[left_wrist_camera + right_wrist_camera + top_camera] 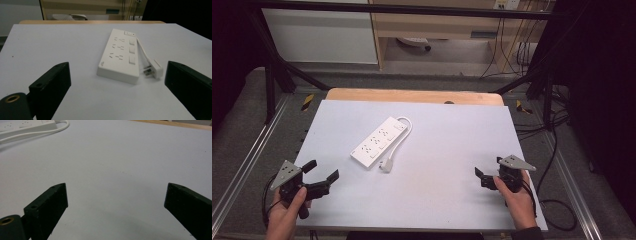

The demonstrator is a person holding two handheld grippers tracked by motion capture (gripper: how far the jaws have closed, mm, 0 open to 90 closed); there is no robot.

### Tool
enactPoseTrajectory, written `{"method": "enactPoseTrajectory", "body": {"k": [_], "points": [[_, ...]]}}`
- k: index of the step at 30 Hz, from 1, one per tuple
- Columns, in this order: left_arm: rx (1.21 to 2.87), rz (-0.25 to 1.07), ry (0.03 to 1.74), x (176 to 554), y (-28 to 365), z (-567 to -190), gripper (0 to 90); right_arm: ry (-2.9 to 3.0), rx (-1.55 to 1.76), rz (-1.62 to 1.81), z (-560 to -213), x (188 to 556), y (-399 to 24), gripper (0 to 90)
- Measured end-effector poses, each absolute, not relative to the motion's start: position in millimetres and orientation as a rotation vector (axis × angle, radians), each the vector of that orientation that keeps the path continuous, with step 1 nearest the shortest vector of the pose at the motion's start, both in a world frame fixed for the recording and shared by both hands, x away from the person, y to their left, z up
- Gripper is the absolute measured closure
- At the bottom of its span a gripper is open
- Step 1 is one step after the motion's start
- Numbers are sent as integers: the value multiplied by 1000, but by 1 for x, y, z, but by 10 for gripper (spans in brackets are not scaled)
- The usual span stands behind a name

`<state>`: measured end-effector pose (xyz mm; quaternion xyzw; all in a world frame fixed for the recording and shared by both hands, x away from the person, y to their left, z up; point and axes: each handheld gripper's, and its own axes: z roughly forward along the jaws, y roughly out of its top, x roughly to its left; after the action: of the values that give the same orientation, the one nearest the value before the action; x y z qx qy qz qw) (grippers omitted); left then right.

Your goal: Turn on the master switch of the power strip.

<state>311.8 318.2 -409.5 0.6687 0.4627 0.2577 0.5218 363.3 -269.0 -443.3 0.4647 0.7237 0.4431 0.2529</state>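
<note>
I see the white power strip (pixel 378 142) lying mid-table with its plug (pixel 386 165) at the near end, ahead of my left gripper (pixel 323 171), well apart from my right gripper (pixel 478 173), both with jaws spread, holding nothing.

your left gripper (pixel 323 170) sits low at the near left corner of the white surface (pixel 452 150), jaws spread wide with nothing between them. your right gripper (pixel 482 177) rests near the right edge, also parted and empty. the white power strip (pixel 377 141) lies slantwise between them, farther back, its cord (pixel 404 132) looping round to the plug (pixel 386 165) just beside its near end.
</note>
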Motion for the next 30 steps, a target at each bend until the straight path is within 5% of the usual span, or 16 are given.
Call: {"method": "enactPoseTrajectory", "body": {"k": [11, 30], "points": [[1588, 609, 1065, 311, 310, -403, 66, 1963, 1245, 1219, -441, 362, -265, 65], [1638, 552, 1000, 363, 257, -373, 67, 2008, 1203, 1217, -441, 364, -255, 60]]}}
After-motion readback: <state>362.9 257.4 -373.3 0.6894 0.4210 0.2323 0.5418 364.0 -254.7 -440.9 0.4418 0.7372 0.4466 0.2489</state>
